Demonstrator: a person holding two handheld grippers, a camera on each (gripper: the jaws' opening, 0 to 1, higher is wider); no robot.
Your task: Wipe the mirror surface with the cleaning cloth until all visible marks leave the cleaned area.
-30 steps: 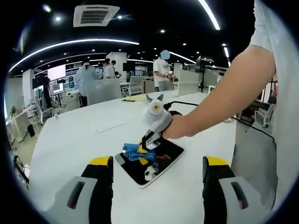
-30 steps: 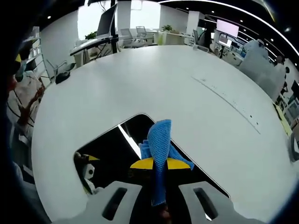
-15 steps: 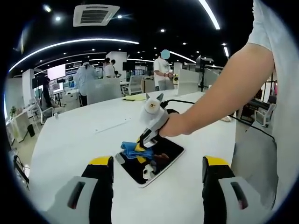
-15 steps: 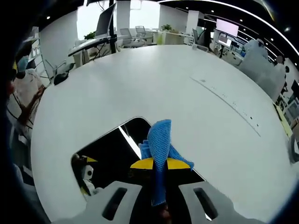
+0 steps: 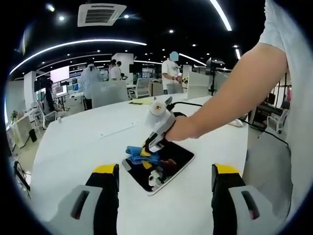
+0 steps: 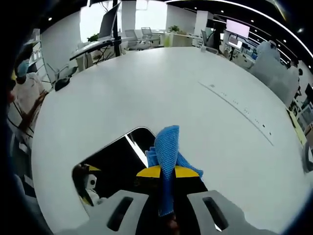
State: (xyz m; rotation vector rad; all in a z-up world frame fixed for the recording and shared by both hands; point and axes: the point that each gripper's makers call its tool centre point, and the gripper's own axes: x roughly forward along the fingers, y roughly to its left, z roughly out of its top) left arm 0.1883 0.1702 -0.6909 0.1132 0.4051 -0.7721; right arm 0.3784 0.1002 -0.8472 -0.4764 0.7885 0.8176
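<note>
Cloth (image 6: 166, 147) slid toward mirror (image 5: 159, 167) edge; R gripper (image 6: 167, 172) clamped on it, wiping ongoing; L gripper (image 5: 165, 177) jaws apart, idle.

The right gripper (image 6: 167, 172) is held angled downward with jaws closed, while the left gripper (image 5: 165, 177) is held with jaws spread.

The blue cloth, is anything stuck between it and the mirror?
Nothing visible is in the way. The right gripper is shut on the blue cloth, which is down at the mirror on the white table. The left gripper waits open, nearer the camera.
</note>
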